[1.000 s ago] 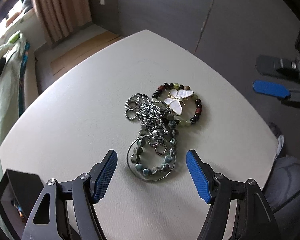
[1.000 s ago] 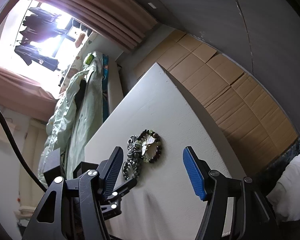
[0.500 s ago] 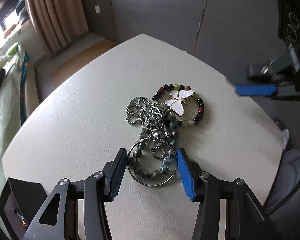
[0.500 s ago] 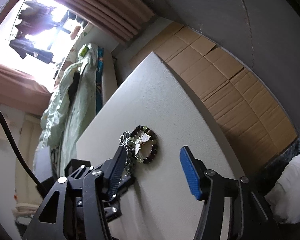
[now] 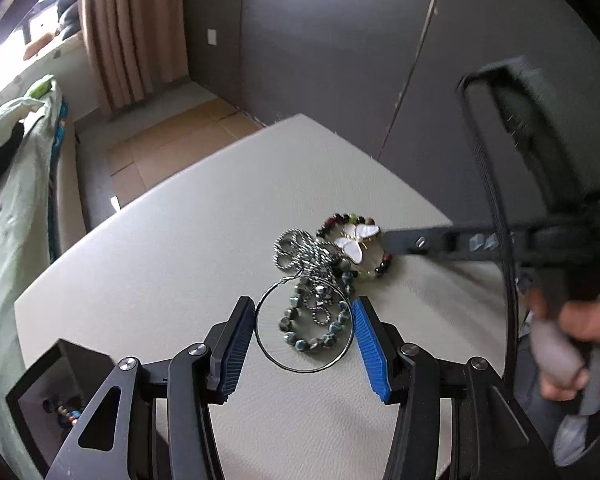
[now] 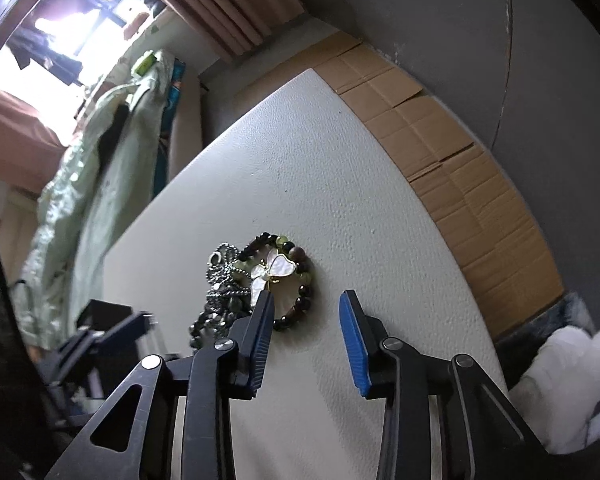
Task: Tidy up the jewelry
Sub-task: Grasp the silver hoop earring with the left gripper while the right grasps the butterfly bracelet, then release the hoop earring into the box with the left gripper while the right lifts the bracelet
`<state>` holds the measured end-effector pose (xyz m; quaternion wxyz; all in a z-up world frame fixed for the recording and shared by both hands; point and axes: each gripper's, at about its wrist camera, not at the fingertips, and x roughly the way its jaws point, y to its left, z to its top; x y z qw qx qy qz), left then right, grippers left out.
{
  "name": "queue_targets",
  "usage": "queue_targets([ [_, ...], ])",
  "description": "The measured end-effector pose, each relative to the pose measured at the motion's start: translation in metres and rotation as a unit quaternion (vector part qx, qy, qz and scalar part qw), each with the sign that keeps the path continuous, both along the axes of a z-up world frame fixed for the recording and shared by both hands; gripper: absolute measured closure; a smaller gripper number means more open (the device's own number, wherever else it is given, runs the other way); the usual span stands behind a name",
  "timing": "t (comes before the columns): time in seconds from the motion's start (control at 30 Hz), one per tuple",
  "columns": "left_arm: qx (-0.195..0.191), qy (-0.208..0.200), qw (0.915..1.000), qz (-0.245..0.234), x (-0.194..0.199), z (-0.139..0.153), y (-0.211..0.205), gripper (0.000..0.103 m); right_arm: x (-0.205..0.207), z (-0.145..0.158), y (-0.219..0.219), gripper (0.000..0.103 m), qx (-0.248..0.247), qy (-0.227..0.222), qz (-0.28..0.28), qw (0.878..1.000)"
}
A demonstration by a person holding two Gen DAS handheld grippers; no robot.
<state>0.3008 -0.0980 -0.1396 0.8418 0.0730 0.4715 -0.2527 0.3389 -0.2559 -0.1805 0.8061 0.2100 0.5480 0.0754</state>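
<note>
Since a second ago our left gripper [image 5: 304, 330] has narrowed from a wide spread until both blue pads sit right at the sides of the wire hoop [image 5: 304, 366], touching or nearly so, and our right gripper [image 6: 305, 330] has swung in from the far right to the beaded bracelet [image 6: 300, 296]. Right now the left pads bracket the hoop with the grey bead strand [image 5: 320, 338] inside it; whether they truly pinch it, we cannot tell. Our right jaws stay spread, the left finger over the bracelet by the butterfly charm [image 6: 274, 270]. All pieces lie tangled mid-table [image 5: 160, 280], the chain [image 5: 304, 254] between hoop and bracelet. We'd judge the trick here is holding the bracelet down on the right while the left lifts slowly, so the chain slips free toward the black box [image 5: 60, 384] near left
</note>
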Motion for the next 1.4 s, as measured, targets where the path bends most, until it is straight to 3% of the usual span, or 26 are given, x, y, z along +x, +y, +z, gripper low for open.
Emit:
queue_targets([
  [0.3, -0.033, -0.017, 0.9979, 0.052, 0.002, 0.024, 0.04, 0.051, 0.008, 0.003, 0.03, 0.074, -0.12, -0.006, 0.02, 0.993],
  [0.43, -0.042, -0.027, 0.9966, 0.066, 0.002, 0.032, 0.052, 0.051, 0.008, 0.003, 0.054, 0.076, -0.21, -0.014, 0.047, 0.977],
  [0.5, -0.051, -0.03, 0.9959, 0.069, 0.001, 0.036, 0.057, 0.051, 0.007, 0.004, 0.062, 0.083, -0.24, -0.021, 0.06, 0.969],
  [0.53, -0.053, -0.031, 0.9957, 0.07, 0.0, 0.037, 0.058, 0.051, 0.007, 0.004, 0.063, 0.092, -0.238, -0.024, 0.067, 0.969],
  [0.57, -0.057, -0.032, 0.9953, 0.071, -0.001, 0.04, 0.061, 0.051, 0.007, 0.005, 0.063, 0.094, -0.24, -0.025, 0.071, 0.968],
  [0.73, -0.076, -0.043, 0.9928, 0.082, -0.007, 0.054, 0.078, 0.051, 0.001, 0.017, 0.051, 0.094, -0.194, -0.038, 0.069, 0.978],
  [0.93, -0.096, -0.052, 0.9885, 0.105, -0.012, 0.063, 0.101, 0.051, -0.01, 0.05, 0.041, 0.094, -0.17, -0.074, 0.068, 0.98],
  [1.4, -0.13, -0.04, 0.9779, 0.158, -0.024, 0.064, 0.153, 0.051, -0.026, 0.143, 0.096, 0.094, -0.212, -0.172, 0.112, 0.955],
])
